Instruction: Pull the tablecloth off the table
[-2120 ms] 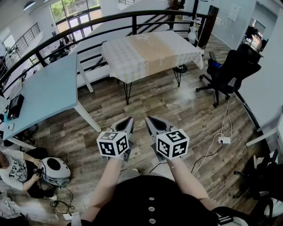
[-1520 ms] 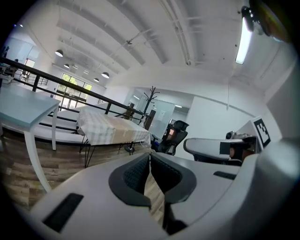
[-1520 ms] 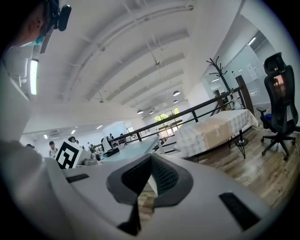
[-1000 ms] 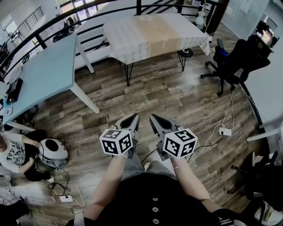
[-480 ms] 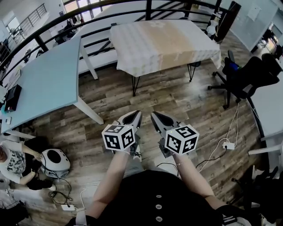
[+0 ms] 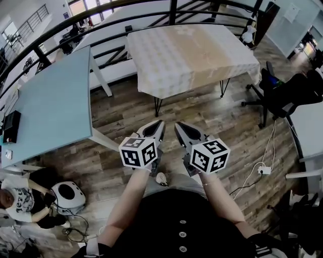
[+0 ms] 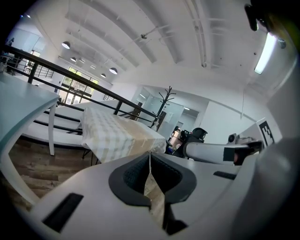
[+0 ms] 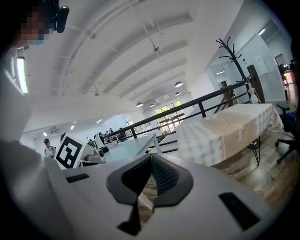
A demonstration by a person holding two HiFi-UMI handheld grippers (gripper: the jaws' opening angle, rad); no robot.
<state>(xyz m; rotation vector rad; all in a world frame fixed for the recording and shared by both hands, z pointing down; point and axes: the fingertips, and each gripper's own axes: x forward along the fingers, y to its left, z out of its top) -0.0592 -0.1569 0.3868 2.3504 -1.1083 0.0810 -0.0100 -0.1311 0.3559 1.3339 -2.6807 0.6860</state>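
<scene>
The tablecloth (image 6: 192, 53), checked pale at both ends with a broad tan band down its middle, lies spread over the table (image 6: 157, 107) at the far centre of the head view, its edges hanging down past the top on the near and right sides. The table stands on thin black legs on the wooden floor (image 6: 202, 108), with a black railing (image 6: 173, 11) just behind it.

Your two grippers are well short of the cloth, side by side in front of your body, both pointing towards it. Your left gripper (image 6: 158, 123) has its jaws pressed together with nothing between them (its own view shows the tips meeting, the cloth beyond). Your right gripper (image 6: 179, 125) is likewise closed and empty, tips touching. The marker cubes sit on their near ends, facing up at you.

To the left of the clothed table stands a larger pale blue table (image 6: 45, 101). On the right is a black office chair (image 6: 295, 93), and nearer you a white power strip (image 6: 263, 170) lies on the floor with its cable. At the near left a person (image 6: 17, 201) sits on the floor beside a round white object (image 6: 68, 195).
</scene>
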